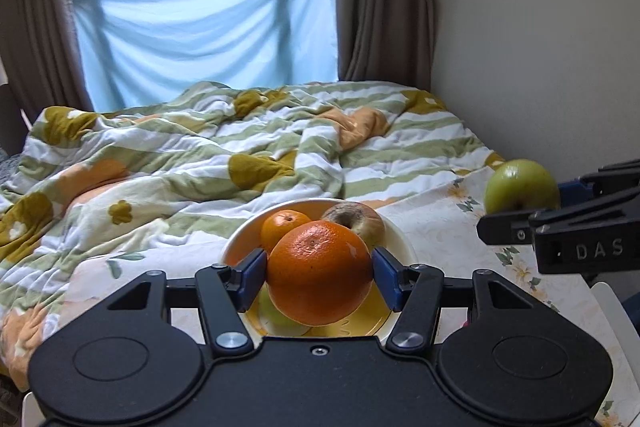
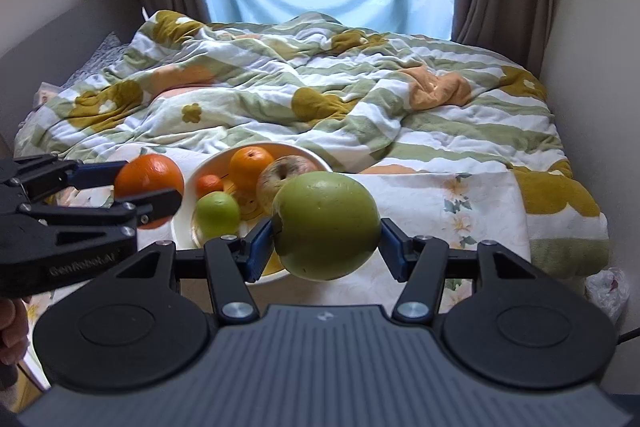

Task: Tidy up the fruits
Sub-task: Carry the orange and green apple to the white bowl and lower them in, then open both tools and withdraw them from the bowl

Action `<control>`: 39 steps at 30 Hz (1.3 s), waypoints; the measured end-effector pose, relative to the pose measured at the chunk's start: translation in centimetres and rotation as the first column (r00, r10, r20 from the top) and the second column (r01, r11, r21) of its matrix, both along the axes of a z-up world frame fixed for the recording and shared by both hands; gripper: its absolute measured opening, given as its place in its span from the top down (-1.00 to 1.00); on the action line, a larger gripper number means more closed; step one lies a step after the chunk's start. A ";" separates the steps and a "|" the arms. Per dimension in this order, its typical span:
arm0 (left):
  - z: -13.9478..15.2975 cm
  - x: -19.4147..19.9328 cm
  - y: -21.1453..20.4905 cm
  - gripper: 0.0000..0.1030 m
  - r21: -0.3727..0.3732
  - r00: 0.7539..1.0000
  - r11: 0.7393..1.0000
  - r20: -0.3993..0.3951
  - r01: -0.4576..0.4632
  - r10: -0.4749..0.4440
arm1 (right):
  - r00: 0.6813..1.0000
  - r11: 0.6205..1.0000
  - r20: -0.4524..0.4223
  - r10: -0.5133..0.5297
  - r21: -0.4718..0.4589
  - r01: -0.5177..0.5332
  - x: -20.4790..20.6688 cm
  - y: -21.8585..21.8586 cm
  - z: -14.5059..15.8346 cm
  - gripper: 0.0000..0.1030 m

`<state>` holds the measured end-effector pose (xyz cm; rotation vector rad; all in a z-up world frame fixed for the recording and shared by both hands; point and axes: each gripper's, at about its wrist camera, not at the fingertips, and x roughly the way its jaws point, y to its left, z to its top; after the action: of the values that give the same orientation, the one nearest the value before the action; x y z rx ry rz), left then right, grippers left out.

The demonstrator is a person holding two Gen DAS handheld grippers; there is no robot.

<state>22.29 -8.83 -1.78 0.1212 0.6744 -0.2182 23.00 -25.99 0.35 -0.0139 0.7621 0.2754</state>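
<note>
My left gripper [image 1: 319,277] is shut on a large orange [image 1: 318,273] and holds it above the near side of a white and yellow bowl [image 1: 402,241]. The bowl [image 2: 184,223] holds a smaller orange [image 2: 251,167], a brownish apple [image 2: 280,175], a small green apple [image 2: 217,213] and a tiny mandarin [image 2: 210,185]. My right gripper [image 2: 326,243] is shut on a big green apple [image 2: 327,225], held to the right of the bowl. That apple also shows in the left wrist view [image 1: 520,187], and the held orange shows in the right wrist view [image 2: 149,179].
The bowl stands on a floral cloth [image 2: 440,203] at the foot of a bed with a rumpled striped duvet [image 2: 320,95]. A wall [image 1: 540,27] runs along the right. A white plastic bag [image 2: 608,291] lies low at the right. Curtains and a blue sheet hang behind.
</note>
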 end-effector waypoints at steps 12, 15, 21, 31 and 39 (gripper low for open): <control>-4.9 3.5 -2.4 -0.20 0.031 0.987 0.993 -0.117 0.115 -0.111 | 0.996 0.997 -0.040 -0.074 0.004 0.075 3.2 -1.2 -1.4 -0.39; -5.6 3.7 -2.5 -0.20 0.042 0.983 0.990 -0.134 0.132 -0.126 | 0.996 0.997 -0.050 -0.080 0.003 0.080 3.6 -1.1 -1.7 -0.39; -6.6 4.2 -2.9 -0.21 0.066 0.977 0.987 -0.161 0.149 -0.137 | 0.994 0.996 -0.067 -0.089 0.007 0.089 4.4 -1.0 -2.3 -0.39; -3.7 2.8 -1.3 -0.93 -0.003 0.990 0.993 -0.080 0.120 -0.120 | 0.994 0.997 -0.077 -0.074 0.026 0.077 5.1 -0.4 -2.5 -0.39; -1.8 1.8 2.4 -0.95 0.029 0.998 0.999 -0.069 0.018 -0.016 | 0.998 0.999 -0.062 -0.004 0.034 0.006 5.8 1.9 -2.1 -0.39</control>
<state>24.11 -6.38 -3.61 0.1481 0.7450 -0.2300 28.80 -24.06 -1.74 0.0288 0.8191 0.2851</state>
